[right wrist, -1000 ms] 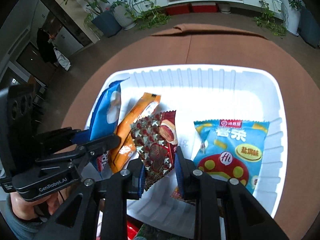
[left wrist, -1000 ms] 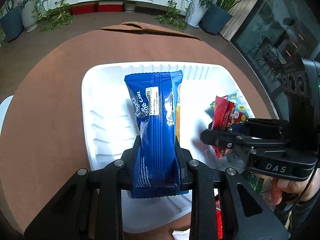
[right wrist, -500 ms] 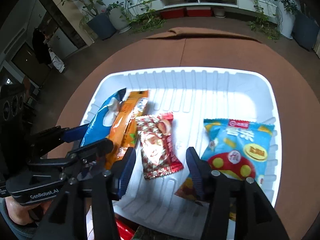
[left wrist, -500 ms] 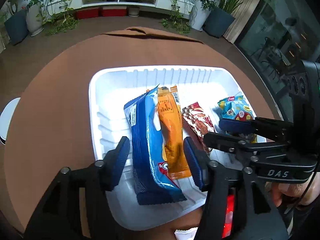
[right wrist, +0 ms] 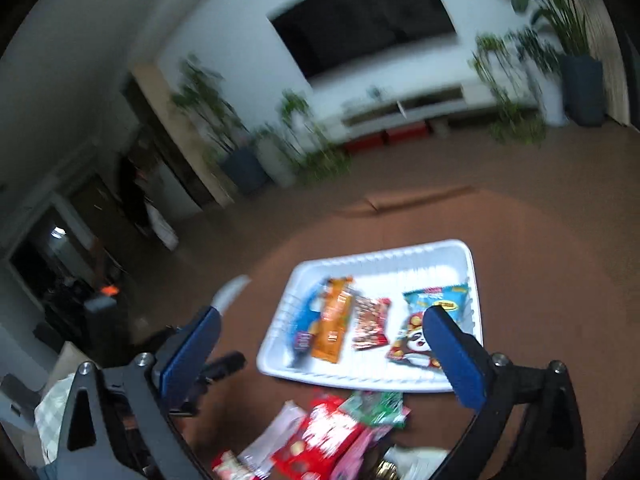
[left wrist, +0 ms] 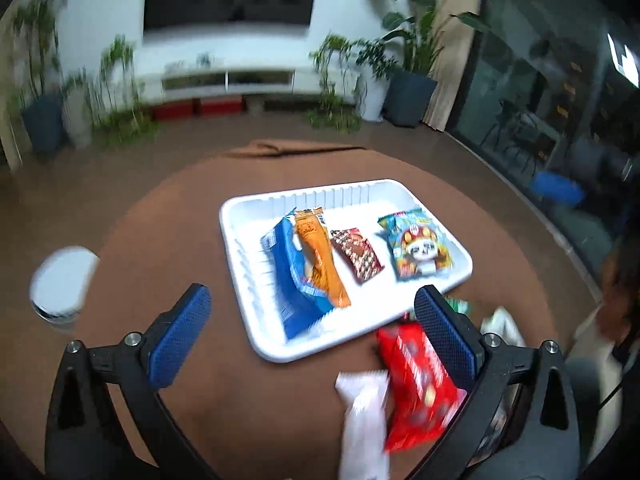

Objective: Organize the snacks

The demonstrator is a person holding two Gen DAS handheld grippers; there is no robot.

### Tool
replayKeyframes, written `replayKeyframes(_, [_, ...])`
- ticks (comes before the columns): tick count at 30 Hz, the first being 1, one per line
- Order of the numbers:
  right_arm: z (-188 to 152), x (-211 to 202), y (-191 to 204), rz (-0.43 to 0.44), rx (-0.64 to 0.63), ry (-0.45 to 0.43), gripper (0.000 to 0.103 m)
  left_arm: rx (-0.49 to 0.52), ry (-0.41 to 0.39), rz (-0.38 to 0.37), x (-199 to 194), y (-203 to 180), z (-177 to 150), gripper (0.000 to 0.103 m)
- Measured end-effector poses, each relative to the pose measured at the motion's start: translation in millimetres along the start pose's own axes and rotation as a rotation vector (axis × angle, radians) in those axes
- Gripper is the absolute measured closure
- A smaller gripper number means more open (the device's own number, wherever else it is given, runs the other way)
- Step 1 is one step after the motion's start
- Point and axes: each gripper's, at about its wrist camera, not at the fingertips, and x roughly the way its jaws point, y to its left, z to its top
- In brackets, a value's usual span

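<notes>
Left wrist view: my left gripper (left wrist: 312, 326) is spread wide, empty, above the worktop (left wrist: 160, 240). The white tray (left wrist: 240, 272) holds four snack packets.

Right wrist view: my right gripper (right wrist: 330, 348) is likewise released. Loose snacks (right wrist: 332, 432) lie beside the tray.

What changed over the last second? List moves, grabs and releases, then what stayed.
The left gripper let go of the blue packet, the right gripper let go of the brown packet; both now lie in the white tray. Both grippers opened and pulled back. The orange packet and light-blue bag stayed.
</notes>
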Motion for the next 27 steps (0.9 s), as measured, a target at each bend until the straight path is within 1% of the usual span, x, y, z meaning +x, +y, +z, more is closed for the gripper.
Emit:
replayKeyframes(1, [-11, -24, 3, 0.034, -0.016, -0.056, 0.000, 0.004, -0.013, 0.001, -15, -4, -10, 0.000])
replayKeyframes(2, [-20, -40, 6, 0.044, -0.028, -0.085, 0.000, -0.009, -0.016, 0.001, -26, -7, -17, 0.000])
replayKeyframes(3, [-23, -46, 8, 0.048, -0.033, -0.094, 0.000, -0.034, -0.012, 0.005, -39, -9, -25, 0.000])
replayKeyframes(4, [-38, -59, 8, 0.057, -0.030, -0.092, 0.000, -0.069, 0.007, 0.008, -52, -11, -37, 0.000])
replayKeyframes(6, [-57, -66, 7, 0.058, -0.001, -0.062, 0.000, -0.101, 0.009, -0.004, -71, -12, -58, 0.000])
replayKeyframes(8, [-85, -69, -2, 0.048, 0.072, 0.011, 0.002, -0.088, 0.024, -0.001, -82, -14, -78, 0.000])
replayKeyframes(9, [-92, -69, -5, 0.043, 0.091, 0.036, 0.007, -0.058, 0.060, -0.010, -85, -17, -88, 0.000])
replayKeyframes(10, [-106, -73, -7, 0.039, 0.114, 0.070, 0.010, -0.030, 0.084, -0.020, -88, -20, -97, 0.000])
replayKeyframes(11, [-120, -74, -10, 0.035, 0.145, 0.101, 0.010, 0.014, 0.101, -0.029, -93, -24, -106, 0.000])
replayKeyframes(13, [-138, -74, -15, 0.047, 0.190, 0.133, 0.010, 0.083, 0.126, -0.043, -96, -30, -116, 0.000])
replayKeyframes(14, [-146, -75, -17, 0.052, 0.211, 0.150, 0.010, 0.129, 0.152, -0.059, -96, -34, -120, 0.000])
replayKeyframes(16, [-159, -71, -19, 0.055, 0.250, 0.187, 0.009, 0.213, 0.175, -0.054, -95, -42, -126, 0.000])
replayKeyframes(17, [-165, -71, -20, 0.059, 0.257, 0.196, 0.009, 0.272, 0.185, -0.059, -94, -47, -129, 0.000])
replayKeyframes(19, [-172, -67, -18, 0.062, 0.261, 0.212, 0.010, 0.384, 0.194, -0.072, -92, -58, -133, 0.000])
replayKeyframes(20, [-173, -65, -16, 0.068, 0.258, 0.218, 0.010, 0.423, 0.204, -0.086, -87, -61, -134, 0.000])
replayKeyframes(22, [-173, -60, -11, 0.073, 0.247, 0.237, 0.021, 0.520, 0.233, -0.136, -74, -68, -134, 0.000])
replayKeyframes(24, [-175, -55, -7, 0.077, 0.233, 0.256, 0.023, 0.582, 0.267, -0.168, -64, -69, -136, 0.001])
replayKeyframes(25, [-176, -54, -6, 0.076, 0.228, 0.260, 0.024, 0.610, 0.285, -0.181, -57, -67, -136, 0.004])
replayKeyframes(26, [-177, -52, -3, 0.077, 0.217, 0.266, 0.024, 0.633, 0.301, -0.195, -52, -66, -137, 0.011])
replayKeyframes(27, [-179, -55, -4, 0.079, 0.211, 0.269, 0.024, 0.659, 0.320, -0.205, -46, -64, -136, 0.016])
